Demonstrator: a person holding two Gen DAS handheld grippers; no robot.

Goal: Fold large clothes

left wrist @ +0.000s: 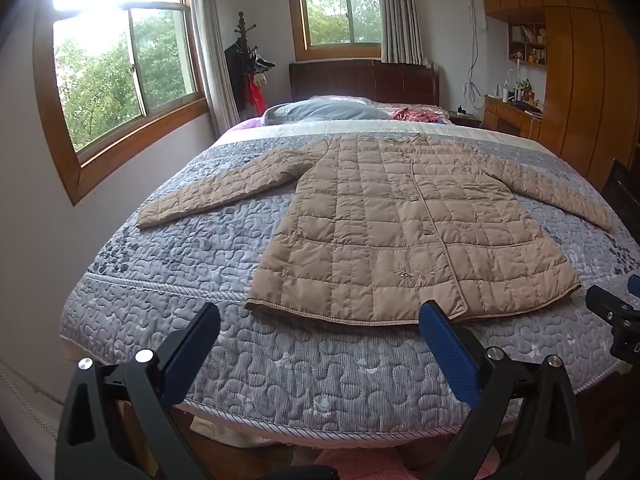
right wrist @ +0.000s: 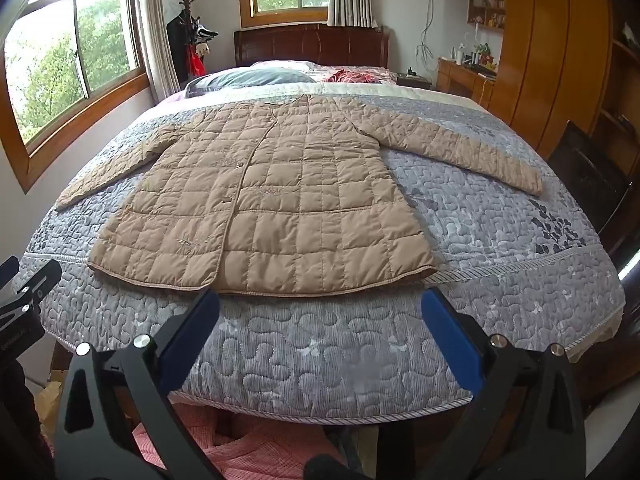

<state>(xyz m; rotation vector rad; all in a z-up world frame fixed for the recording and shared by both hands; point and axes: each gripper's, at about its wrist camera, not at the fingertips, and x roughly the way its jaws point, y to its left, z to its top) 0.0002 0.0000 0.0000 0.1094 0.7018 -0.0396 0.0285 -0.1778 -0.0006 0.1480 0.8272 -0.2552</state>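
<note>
A tan quilted coat (left wrist: 400,220) lies flat and face up on the grey patterned bedspread (left wrist: 180,256), both sleeves spread out to the sides, hem toward me. It also shows in the right wrist view (right wrist: 272,196). My left gripper (left wrist: 320,312) is open and empty, hovering over the bed's foot just short of the hem. My right gripper (right wrist: 320,296) is open and empty too, just short of the hem's right half. The right gripper's edge (left wrist: 616,312) shows at the far right of the left wrist view.
Pillows (left wrist: 324,110) and a red cloth (left wrist: 416,114) lie by the dark headboard (left wrist: 364,80). Windows and a coat rack (left wrist: 244,60) stand on the left, wooden cabinets and a desk (left wrist: 516,116) on the right. A dark chair (right wrist: 592,176) stands beside the bed's right side.
</note>
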